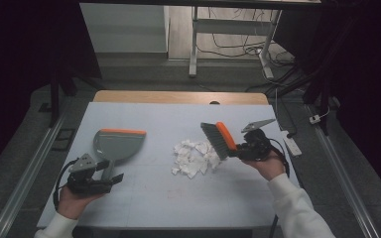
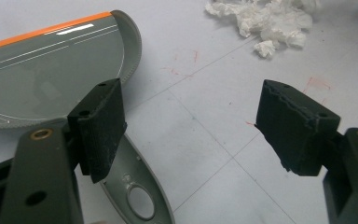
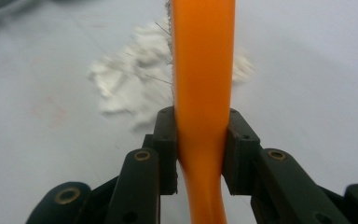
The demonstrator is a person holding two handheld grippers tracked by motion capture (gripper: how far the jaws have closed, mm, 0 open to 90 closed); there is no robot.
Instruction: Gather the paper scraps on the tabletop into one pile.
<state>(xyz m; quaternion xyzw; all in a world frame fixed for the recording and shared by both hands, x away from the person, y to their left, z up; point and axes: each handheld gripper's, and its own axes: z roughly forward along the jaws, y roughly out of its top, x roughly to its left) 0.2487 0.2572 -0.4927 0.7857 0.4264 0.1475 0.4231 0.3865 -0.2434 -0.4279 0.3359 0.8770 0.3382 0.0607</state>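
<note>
A grey dustpan (image 1: 116, 144) with an orange lip lies on the table's left half, its handle (image 2: 137, 186) pointing toward the person. My left gripper (image 1: 110, 170) hovers over that handle with its jaws wide apart and nothing between them; the handle passes under the left pad (image 2: 100, 128). My right gripper (image 1: 238, 150) is shut on the orange handle (image 3: 204, 107) of a hand brush (image 1: 218, 140), whose dark bristles rest at the right edge of a pile of torn white paper scraps (image 1: 193, 157) in the middle of the table.
The pale grey table top (image 1: 178, 198) has a wooden strip along its far edge. A white power strip (image 1: 291, 144) lies on the floor to the right. Table legs and cables stand beyond the far edge.
</note>
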